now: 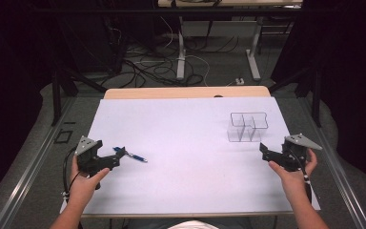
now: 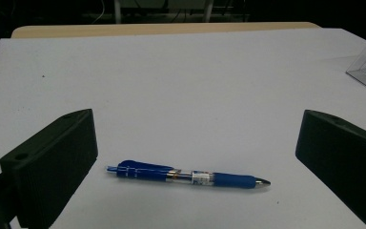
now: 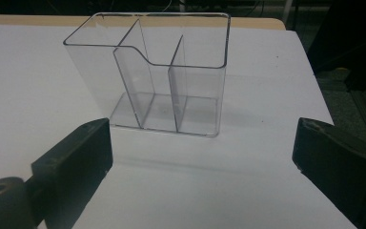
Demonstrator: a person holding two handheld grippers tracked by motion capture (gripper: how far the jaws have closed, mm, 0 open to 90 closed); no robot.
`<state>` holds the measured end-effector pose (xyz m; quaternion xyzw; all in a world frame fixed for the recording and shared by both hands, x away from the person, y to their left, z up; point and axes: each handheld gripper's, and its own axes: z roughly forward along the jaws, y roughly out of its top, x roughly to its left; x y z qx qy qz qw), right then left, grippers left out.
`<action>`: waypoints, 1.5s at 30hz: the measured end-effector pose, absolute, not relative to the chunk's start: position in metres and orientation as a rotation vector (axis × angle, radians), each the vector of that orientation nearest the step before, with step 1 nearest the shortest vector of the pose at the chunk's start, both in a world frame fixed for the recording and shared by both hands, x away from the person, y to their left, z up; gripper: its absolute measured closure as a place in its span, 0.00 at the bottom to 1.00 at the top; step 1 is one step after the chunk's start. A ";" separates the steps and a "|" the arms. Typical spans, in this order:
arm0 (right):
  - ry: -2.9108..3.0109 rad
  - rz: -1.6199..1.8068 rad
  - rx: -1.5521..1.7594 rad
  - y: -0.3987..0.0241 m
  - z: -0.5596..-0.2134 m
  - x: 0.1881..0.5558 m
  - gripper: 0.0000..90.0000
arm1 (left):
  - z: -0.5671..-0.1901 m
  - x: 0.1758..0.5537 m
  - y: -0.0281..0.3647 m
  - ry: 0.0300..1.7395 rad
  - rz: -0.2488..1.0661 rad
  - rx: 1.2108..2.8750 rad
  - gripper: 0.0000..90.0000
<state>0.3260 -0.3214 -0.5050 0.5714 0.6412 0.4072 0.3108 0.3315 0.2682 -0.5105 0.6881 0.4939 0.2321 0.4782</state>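
A blue pen [image 1: 130,154] lies flat on the white table sheet at the left, tip pointing right. In the left gripper view the blue pen [image 2: 187,175] rests on the sheet between and just ahead of the wide-apart black jaws, untouched. My left gripper [image 1: 120,154] is open, right beside the pen's blunt end. A clear plastic organizer [image 1: 248,127] with inner dividers stands upright at the right rear. The right gripper view has this organizer [image 3: 164,76] empty, a short way beyond the spread jaws. My right gripper [image 1: 263,151] is open, in front of the organizer.
The white sheet [image 1: 186,157] covers a wooden table whose far edge [image 1: 186,92] shows bare. Cables and table legs [image 1: 181,52] crowd the floor behind. A metal rail [image 1: 28,171] runs along the table's left side.
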 end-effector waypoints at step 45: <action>1.776 1.009 1.508 -0.345 -0.485 0.408 1.00 | -0.510 0.320 0.276 1.248 0.595 1.685 0.00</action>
